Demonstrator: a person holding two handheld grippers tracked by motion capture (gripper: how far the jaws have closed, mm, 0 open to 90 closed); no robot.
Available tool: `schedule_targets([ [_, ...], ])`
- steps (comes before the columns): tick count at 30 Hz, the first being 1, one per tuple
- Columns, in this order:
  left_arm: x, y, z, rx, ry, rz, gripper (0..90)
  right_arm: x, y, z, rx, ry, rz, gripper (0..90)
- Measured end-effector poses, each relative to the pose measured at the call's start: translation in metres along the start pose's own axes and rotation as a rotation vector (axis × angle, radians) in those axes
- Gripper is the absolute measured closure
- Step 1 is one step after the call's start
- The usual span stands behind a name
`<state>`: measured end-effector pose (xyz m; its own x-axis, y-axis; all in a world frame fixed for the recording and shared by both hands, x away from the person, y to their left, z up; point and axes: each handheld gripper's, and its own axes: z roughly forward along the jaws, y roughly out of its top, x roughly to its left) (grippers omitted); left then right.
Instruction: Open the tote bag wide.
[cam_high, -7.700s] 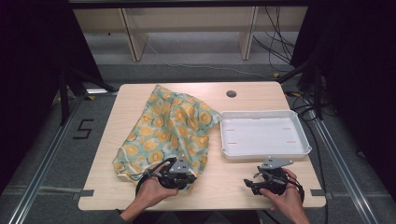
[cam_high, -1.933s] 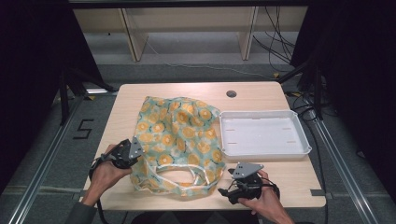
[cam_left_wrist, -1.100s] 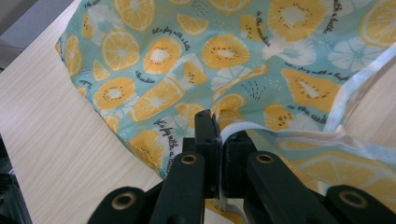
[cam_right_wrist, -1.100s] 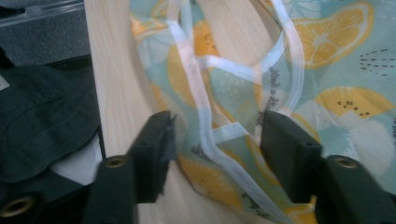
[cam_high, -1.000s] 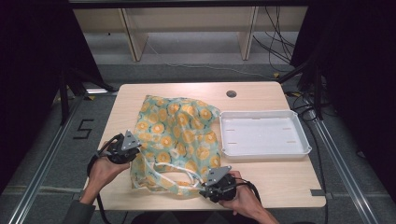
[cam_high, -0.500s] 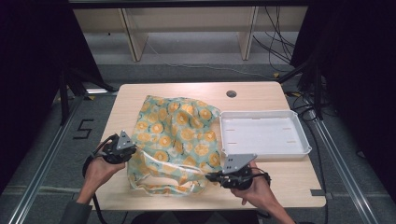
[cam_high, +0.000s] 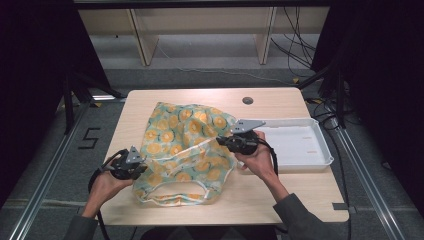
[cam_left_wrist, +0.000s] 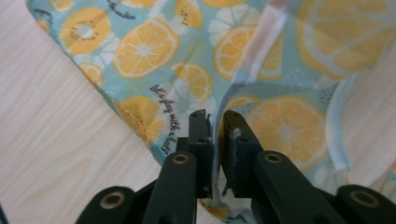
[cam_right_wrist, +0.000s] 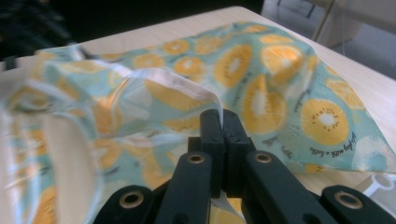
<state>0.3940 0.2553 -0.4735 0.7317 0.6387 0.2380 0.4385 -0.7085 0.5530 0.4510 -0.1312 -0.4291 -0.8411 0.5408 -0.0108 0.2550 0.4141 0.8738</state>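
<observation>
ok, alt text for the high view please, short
A person's two hand-held grippers pinch a thin teal bag printed with orange slices on a light wooden table: the left gripper at its left edge, the right gripper lifting a fold. A white rectangular tray sits to the right.

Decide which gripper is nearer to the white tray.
Right. The right gripper grips the fruit-print bag beside the white tray; the left gripper holds the bag's far side.
</observation>
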Motion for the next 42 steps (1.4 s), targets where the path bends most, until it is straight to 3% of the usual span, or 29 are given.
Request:
schedule_targets([
  [2, -0.003, -0.002, 0.0, -0.008, -0.008, -0.016, 77.1, -0.008, -0.004, 0.015, 0.029, -0.007, 0.042, 90.0],
  [3, -0.004, -0.003, -0.002, -0.002, -0.016, -0.006, 74.7, -0.012, -0.006, 0.02, 0.059, -0.003, 0.052, 90.0],
  [4, -0.008, -0.004, -0.004, -0.019, 0.0, -0.014, 63.0, -0.017, -0.011, 0.034, 0.078, -0.014, 0.059, 90.0],
  [5, -0.008, -0.004, -0.004, -0.019, 0.0, -0.014, 55.0, -0.017, -0.011, 0.034, 0.078, -0.014, 0.059, 90.0],
  [6, -0.014, -0.003, -0.009, -0.009, 0.037, 0.011, 48.7, -0.019, -0.015, 0.043, 0.105, -0.017, 0.076, 90.0],
  [7, -0.014, -0.003, -0.009, -0.009, 0.037, 0.011, 44.3, -0.019, -0.015, 0.043, 0.105, -0.017, 0.076, 90.0],
  [8, -0.024, -0.001, -0.016, -0.016, 0.057, 0.049, 40.3, -0.019, -0.017, 0.049, 0.122, -0.014, 0.1, 90.0],
  [9, -0.024, -0.001, -0.016, -0.016, 0.057, 0.049, 36.0, -0.019, -0.017, 0.049, 0.122, -0.014, 0.1, 90.0],
  [11, -0.036, 0.001, -0.024, -0.009, 0.049, 0.056, 32.8, -0.022, -0.018, 0.051, 0.129, -0.016, 0.086, 90.0],
  [13, -0.049, 0.004, -0.031, -0.026, 0.09, 0.095, 28.1, -0.022, -0.018, 0.053, 0.115, -0.025, 0.094, 90.0],
  [15, -0.058, 0.008, -0.036, -0.043, 0.131, 0.17, 27.8, -0.023, -0.017, 0.051, 0.12, -0.023, 0.098, 90.0],
  [16, -0.062, 0.009, -0.036, -0.057, 0.146, 0.21, 28.0, -0.024, -0.017, 0.051, 0.12, -0.024, 0.095, 90.0],
  [18, -0.07, 0.013, -0.031, -0.1, 0.148, 0.251, 30.3, -0.026, -0.019, 0.051, 0.105, -0.036, 0.088, 90.0],
  [20, -0.074, 0.016, -0.024, -0.097, 0.119, 0.275, 32.9, -0.027, -0.019, 0.05, 0.118, -0.022, 0.102, 90.0],
  [21, -0.075, 0.017, -0.019, -0.104, 0.112, 0.264, 32.9, -0.027, -0.019, 0.05, 0.118, -0.022, 0.102, 90.0],
  [26, -0.072, 0.024, 0.002, -0.046, 0.097, 0.295, 32.8, -0.026, -0.019, 0.051, 0.111, -0.018, 0.107, 90.0],
  [28, -0.07, 0.028, 0.012, -0.001, 0.112, 0.309, 32.8, -0.026, -0.019, 0.051, 0.111, -0.015, 0.109, 90.0],
  [32, -0.069, 0.034, 0.024, 0.022, 0.116, 0.336, 42.0, -0.027, -0.019, 0.049, 0.101, -0.006, 0.111, 90.0],
  [34, -0.065, 0.04, 0.028, 0.018, 0.113, 0.311, 53.2, -0.028, -0.018, 0.047, 0.116, -0.009, 0.113, 90.0],
  [37, -0.06, 0.047, 0.027, 0.009, 0.103, 0.296, 78.1, -0.027, -0.019, 0.048, 0.1, -0.013, 0.116, 87.4],
  [38, -0.057, 0.049, 0.026, 0.0, 0.095, 0.27, 83.7, -0.027, -0.018, 0.047, 0.116, -0.011, 0.116, 80.8],
  [39, -0.054, 0.051, 0.024, -0.009, 0.09, 0.236, 86.9, -0.026, -0.018, 0.048, 0.128, -0.033, 0.106, 68.8],
  [40, -0.05, 0.052, 0.022, -0.034, 0.086, 0.196, 87.9, -0.025, -0.016, 0.047, 0.146, -0.072, 0.084, 62.5],
  [41, -0.045, 0.053, 0.018, -0.046, 0.08, 0.171, 88.5, -0.023, -0.014, 0.045, 0.173, -0.081, 0.09, 59.5],
  [42, -0.04, 0.055, 0.014, -0.067, 0.076, 0.139, 88.8, -0.023, -0.012, 0.04, 0.158, -0.087, 0.071, 56.9],
])
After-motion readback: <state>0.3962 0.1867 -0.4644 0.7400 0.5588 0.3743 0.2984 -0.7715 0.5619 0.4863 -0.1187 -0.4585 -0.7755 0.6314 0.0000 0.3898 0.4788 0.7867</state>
